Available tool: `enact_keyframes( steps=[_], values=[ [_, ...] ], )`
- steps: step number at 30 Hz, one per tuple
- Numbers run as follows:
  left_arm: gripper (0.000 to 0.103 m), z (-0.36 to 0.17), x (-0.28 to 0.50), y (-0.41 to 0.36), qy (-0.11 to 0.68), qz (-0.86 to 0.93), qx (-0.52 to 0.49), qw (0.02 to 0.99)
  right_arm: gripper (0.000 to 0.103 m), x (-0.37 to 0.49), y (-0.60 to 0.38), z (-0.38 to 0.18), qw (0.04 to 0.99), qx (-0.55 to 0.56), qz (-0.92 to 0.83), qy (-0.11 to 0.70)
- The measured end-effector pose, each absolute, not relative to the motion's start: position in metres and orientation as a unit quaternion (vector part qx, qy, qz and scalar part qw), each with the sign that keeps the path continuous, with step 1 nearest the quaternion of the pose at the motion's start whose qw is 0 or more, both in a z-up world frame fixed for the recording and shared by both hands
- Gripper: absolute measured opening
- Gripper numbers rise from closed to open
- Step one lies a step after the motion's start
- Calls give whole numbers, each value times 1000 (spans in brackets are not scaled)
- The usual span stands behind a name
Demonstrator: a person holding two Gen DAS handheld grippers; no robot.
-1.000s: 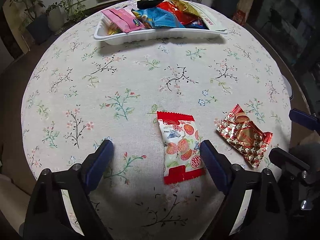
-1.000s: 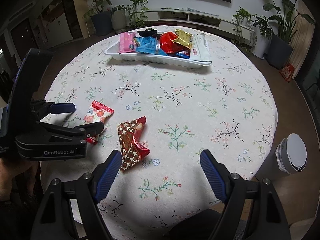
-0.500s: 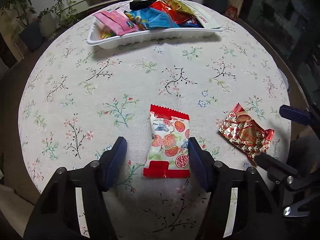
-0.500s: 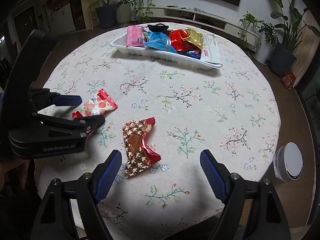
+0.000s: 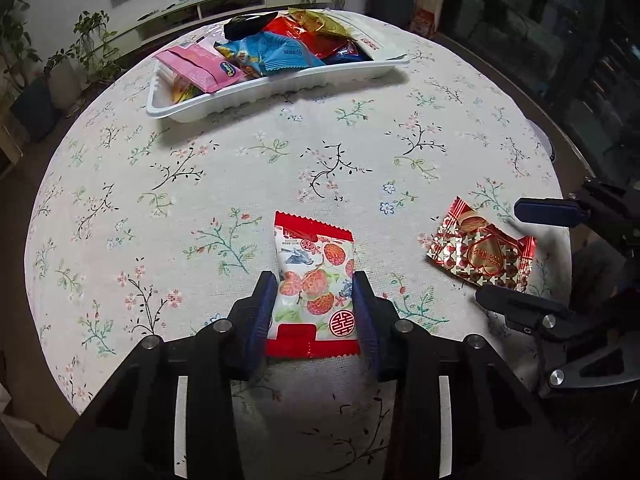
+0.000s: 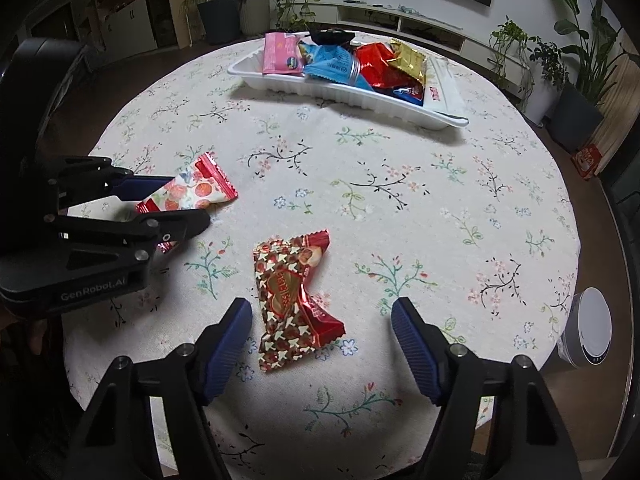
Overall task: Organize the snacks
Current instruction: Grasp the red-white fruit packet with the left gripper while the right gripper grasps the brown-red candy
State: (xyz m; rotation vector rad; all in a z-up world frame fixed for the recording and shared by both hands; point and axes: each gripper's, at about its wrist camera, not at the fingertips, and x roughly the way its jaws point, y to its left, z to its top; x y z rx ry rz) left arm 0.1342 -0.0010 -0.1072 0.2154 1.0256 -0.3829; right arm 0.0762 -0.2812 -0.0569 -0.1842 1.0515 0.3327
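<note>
Jaws on my left gripper (image 5: 314,306) have narrowed from wide apart a second ago to touching both long sides of the white snack packet with red ends and a fruit print (image 5: 314,280), so I read it as clenched on that packet, which lies flat near the near edge of the round floral-cloth surface (image 5: 240,168). My right gripper (image 6: 322,344) has its jaws released and wide, and it has moved in over the red and gold foil-wrapped packet (image 6: 292,292) lying just beside the first, with nothing gripped. Both packets belong, I judge, in the long white plastic tray (image 5: 280,88) at the far edge, already heaped with wrapped snacks; the left one looks ready to lift.
</note>
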Motion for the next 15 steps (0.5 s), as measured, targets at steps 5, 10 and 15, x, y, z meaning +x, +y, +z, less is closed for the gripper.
enact_keyframes(
  steps=[5, 10, 15],
  values=[
    [34, -106, 134, 4, 486, -183, 82, 851, 67, 77, -282, -57, 847, -82, 165, 498],
    [34, -100, 130, 12, 482, -184, 62, 855, 66, 78, -281, -59, 845, -77, 173, 501],
    [34, -97, 125, 17, 479, -187, 48, 856, 66, 80, -277, -63, 842, -80, 179, 502]
  ],
)
